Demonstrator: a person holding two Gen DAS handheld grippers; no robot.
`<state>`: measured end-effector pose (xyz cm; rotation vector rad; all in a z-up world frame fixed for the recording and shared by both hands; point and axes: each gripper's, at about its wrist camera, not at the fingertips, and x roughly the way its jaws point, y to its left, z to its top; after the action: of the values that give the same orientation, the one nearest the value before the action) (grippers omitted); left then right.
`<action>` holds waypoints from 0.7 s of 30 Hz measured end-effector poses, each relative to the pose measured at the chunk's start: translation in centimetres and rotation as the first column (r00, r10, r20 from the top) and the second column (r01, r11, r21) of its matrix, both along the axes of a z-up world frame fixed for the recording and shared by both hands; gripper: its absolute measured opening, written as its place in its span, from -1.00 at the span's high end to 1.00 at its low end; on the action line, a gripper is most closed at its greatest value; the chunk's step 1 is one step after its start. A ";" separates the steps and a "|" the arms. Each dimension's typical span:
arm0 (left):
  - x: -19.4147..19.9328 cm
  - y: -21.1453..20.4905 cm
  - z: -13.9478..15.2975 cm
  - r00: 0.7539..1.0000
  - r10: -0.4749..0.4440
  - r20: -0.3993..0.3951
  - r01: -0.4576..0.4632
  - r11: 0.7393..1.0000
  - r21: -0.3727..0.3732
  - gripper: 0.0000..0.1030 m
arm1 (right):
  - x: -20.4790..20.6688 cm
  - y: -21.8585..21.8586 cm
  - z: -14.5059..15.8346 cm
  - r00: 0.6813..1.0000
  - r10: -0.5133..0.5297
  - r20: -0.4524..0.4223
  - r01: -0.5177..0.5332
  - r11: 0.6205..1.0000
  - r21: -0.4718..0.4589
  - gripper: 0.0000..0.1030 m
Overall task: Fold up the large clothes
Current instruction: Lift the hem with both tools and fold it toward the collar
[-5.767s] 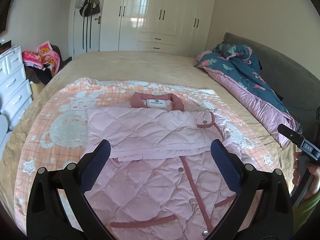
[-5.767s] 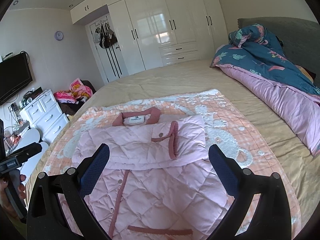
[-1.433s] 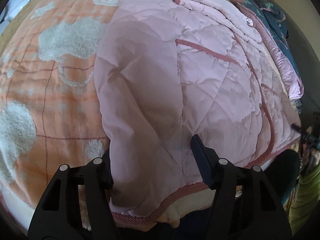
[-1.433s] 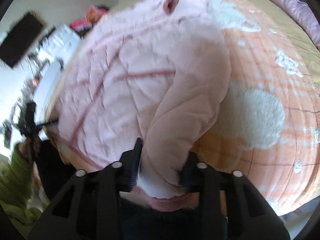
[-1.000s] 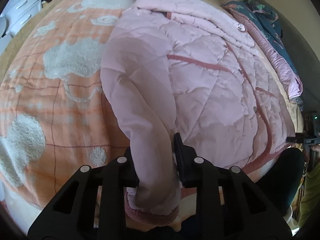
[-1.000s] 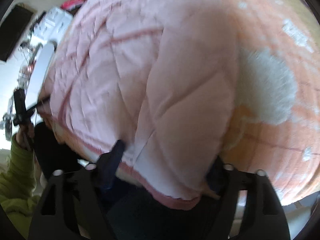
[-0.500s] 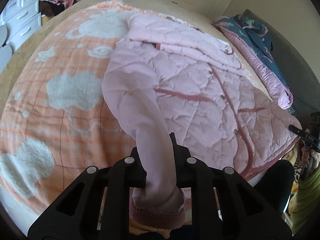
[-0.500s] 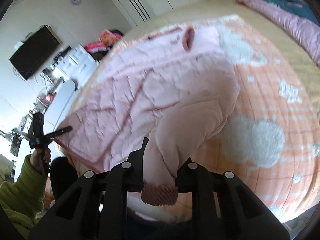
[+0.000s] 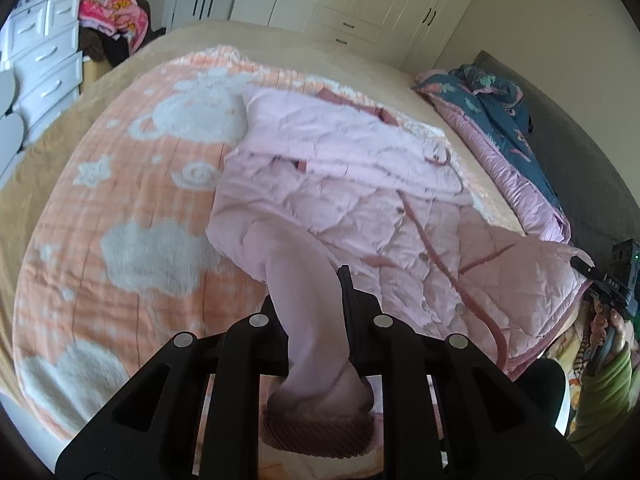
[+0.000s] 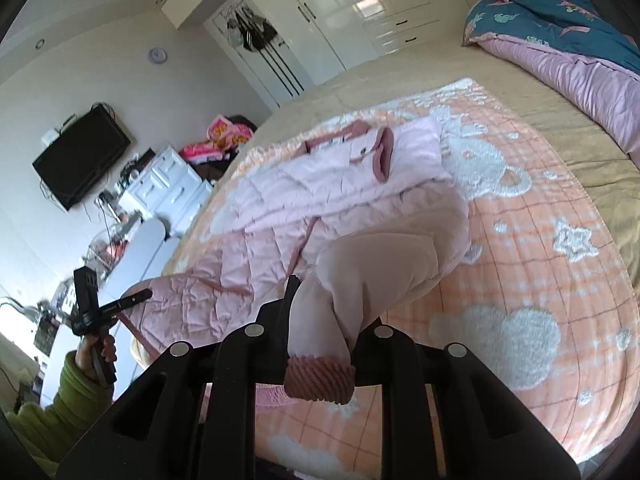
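Observation:
A pink quilted jacket [image 9: 360, 200] lies on an orange-and-white blanket [image 9: 140, 208] on the bed, its top part folded down. My left gripper [image 9: 310, 304] is shut on the jacket's bottom left corner and lifts it off the blanket. My right gripper [image 10: 320, 312] is shut on the bottom right corner [image 10: 376, 268], with a ribbed dark-pink hem [image 10: 320, 380] hanging below the fingers. The jacket also shows in the right wrist view [image 10: 320, 184]. The right gripper shows in the left wrist view [image 9: 608, 280], and the left gripper in the right wrist view [image 10: 104, 304].
A blue and pink duvet [image 9: 500, 120] is bunched along the bed's right side by a grey headboard [image 9: 592, 184]. White drawers [image 9: 44, 60] stand left of the bed. White wardrobes [image 10: 360, 8] line the far wall. A TV [image 10: 80, 156] hangs on the left wall.
Both grippers have closed on the jacket's lower corners and have risen, pulling the lower edge up off the blanket. Both views now tilt up toward the wardrobes.

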<state>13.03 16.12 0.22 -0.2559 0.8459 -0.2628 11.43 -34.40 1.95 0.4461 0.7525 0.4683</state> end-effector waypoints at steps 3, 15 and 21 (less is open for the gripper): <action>0.5 -0.1 1.1 1.000 0.001 0.019 -0.001 1.000 0.000 0.81 | 0.3 -0.5 0.6 1.000 -0.013 0.012 0.013 1.000 0.010 0.65; 2.5 -0.6 4.7 0.997 -0.005 0.077 0.002 1.000 0.030 0.81 | 2.8 -1.7 3.2 0.997 -0.061 0.055 0.058 0.997 0.048 0.65; 3.9 -0.2 6.3 0.995 0.006 0.100 -0.008 1.000 0.022 0.81 | 4.5 -2.3 4.3 0.993 -0.087 0.075 0.082 0.994 0.070 0.66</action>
<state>16.95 15.87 6.53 -0.2228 0.7486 -0.2575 15.89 -36.68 6.26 0.5171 0.6417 0.4302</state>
